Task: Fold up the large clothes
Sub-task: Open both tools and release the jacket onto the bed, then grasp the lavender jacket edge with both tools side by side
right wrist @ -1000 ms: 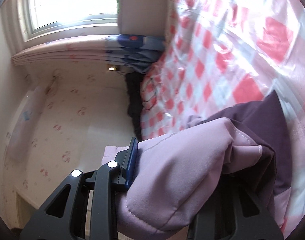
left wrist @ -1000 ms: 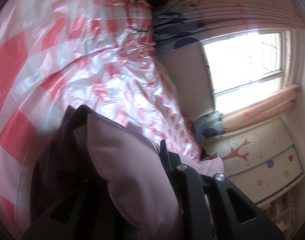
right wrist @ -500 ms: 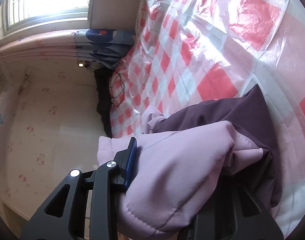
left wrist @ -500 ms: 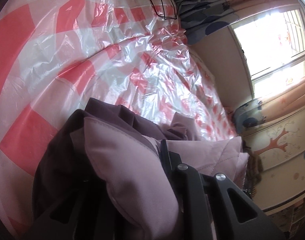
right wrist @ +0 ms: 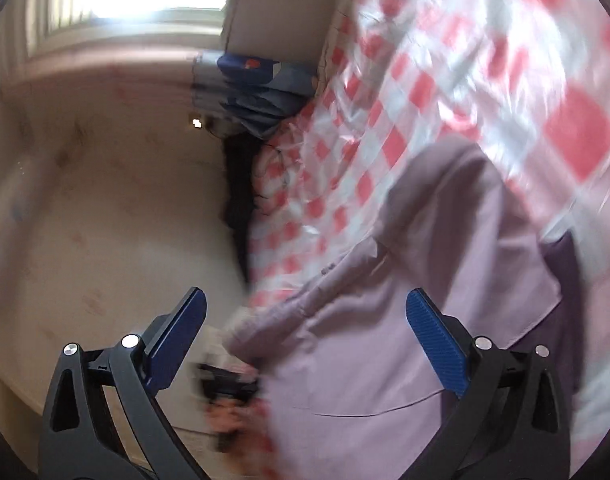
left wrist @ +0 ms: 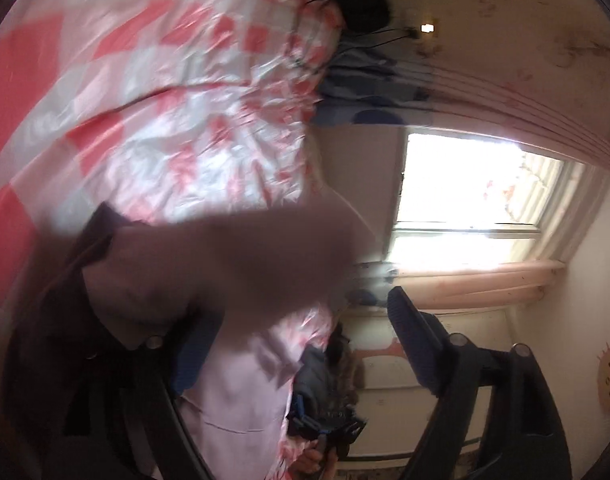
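Lilac padded jacket point(right wrist: 385, 360) with dark purple lining, spread on red-and-white checked plastic sheet point(right wrist: 485, 80). Right gripper point(right wrist: 305, 328): jaws just opened, wide apart, blue pads clear of fabric, jacket lying beyond and between them. Left gripper point(left wrist: 297, 344): jaws just opened, wide apart, blurred jacket fold point(left wrist: 233, 380) between, pads not pressing. Window point(left wrist: 465, 200) bright beside bed. Both views motion-blurred.
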The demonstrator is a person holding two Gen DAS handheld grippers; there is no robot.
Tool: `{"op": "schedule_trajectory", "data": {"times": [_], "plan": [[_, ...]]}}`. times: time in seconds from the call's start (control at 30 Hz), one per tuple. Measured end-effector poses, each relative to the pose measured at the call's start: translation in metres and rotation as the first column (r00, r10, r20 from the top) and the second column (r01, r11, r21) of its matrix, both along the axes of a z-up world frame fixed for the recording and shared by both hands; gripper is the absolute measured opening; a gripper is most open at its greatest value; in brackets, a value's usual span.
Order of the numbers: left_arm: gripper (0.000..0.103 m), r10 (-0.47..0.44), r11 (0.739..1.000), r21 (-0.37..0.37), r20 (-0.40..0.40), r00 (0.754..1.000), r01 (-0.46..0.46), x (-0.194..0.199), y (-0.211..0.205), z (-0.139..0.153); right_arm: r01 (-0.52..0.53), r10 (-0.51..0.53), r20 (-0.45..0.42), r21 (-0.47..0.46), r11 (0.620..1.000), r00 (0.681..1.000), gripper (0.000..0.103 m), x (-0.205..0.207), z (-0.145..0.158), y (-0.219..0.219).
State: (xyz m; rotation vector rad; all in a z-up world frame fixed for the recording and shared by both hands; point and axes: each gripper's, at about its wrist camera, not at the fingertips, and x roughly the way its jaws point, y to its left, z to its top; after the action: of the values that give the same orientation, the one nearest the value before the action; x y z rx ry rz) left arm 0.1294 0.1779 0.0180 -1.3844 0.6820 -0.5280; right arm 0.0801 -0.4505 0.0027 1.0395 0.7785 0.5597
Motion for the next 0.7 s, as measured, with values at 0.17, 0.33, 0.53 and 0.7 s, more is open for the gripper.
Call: {"op": "schedule_trajectory", "data": {"times": [0.17,0.33,0.53,0.7], "plan": [[0.085,-0.012,0.914,0.403,0.150,0.989,-0.050,-0.020,-0.034,0.060,-0.109,0.137,0.020,-0.498,0.861,0.990,0.097,-0.015,0.031,0.076],[0.086,-0.318,0.593,0.798,0.112,0.941,0.105,-0.009,-0.139,0.059,-0.149,0.181,-0.044,-0.765,0.627,0.983,0.097,0.002,0.001,0.140],[0.085,-0.337,0.362,0.900,-0.119,0.934,0.245,0.050,-0.184,-0.005,-0.173,0.119,-0.129,-0.821,0.544,0.984,0.097,0.061,-0.047,0.173],[0.085,-0.267,0.389,0.874,-0.196,0.943,0.292,0.091,-0.176,-0.039,-0.199,0.088,-0.183,-0.784,0.588,0.979,0.097,0.111,-0.071,0.167]]}}
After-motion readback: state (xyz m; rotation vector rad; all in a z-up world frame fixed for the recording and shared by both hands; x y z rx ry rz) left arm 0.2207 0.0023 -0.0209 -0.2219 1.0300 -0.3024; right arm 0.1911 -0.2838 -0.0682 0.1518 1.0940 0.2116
